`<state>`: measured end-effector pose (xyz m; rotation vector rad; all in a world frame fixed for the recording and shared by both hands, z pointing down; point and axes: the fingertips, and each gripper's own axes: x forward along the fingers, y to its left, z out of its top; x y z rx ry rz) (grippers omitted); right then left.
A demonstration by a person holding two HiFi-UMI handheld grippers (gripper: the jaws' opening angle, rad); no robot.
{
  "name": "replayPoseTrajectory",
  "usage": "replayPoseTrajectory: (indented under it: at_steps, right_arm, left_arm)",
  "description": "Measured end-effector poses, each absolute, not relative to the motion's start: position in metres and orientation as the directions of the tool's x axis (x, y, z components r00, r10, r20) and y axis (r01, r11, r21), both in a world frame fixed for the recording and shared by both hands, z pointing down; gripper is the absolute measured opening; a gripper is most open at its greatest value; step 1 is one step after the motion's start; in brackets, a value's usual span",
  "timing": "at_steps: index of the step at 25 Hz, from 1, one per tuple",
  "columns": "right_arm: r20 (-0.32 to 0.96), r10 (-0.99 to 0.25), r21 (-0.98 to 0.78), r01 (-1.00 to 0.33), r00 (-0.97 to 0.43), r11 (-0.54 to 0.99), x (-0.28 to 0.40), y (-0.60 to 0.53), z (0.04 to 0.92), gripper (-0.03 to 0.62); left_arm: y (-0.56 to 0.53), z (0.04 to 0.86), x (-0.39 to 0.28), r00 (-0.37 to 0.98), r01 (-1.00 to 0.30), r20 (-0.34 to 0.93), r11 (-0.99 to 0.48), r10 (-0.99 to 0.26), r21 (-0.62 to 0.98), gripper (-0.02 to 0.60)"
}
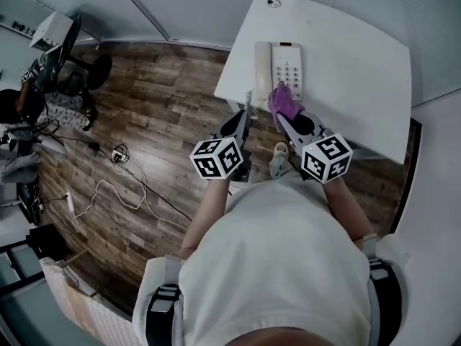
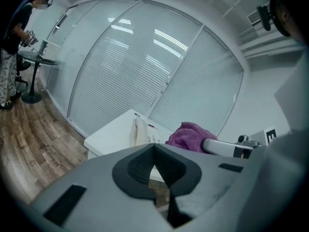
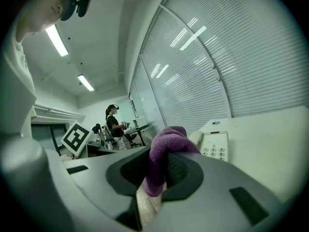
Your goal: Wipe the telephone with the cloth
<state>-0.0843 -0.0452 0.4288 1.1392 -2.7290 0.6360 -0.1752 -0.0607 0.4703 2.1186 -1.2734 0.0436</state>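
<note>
Head view: finds the telephone (image 1: 279, 71) near the near left corner of the table (image 1: 353, 71), with the cloth (image 1: 284, 104) bunched over its near end, pinched in the right gripper (image 1: 287, 121); puts the left gripper (image 1: 243, 117) at the near edge, just beside the coiled cord (image 1: 249, 101). Could snag that cord and drag the telephone off the edge. Left gripper view: shows jaws closed together on nothing, so nothing steadying the telephone; could skid toward the edge under a hard wipe. Right gripper view: shows jaws clamped on a narrow fold of cloth; might pull free mid-stroke. Contact between cloth and telephone hard to tell from this angle.
</note>
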Motion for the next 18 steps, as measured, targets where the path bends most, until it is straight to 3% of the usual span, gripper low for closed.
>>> replayPoseTrajectory:
  at_steps: [18]
  right_arm:
    - [0.279, -0.632, -0.294, -0.691, -0.723, 0.66, -0.108, 0.044, 0.425, 0.074]
  left_arm:
    - [0.028, 0.47, -0.197, 0.53, -0.783, 0.339, -0.296, -0.778, 0.547, 0.02]
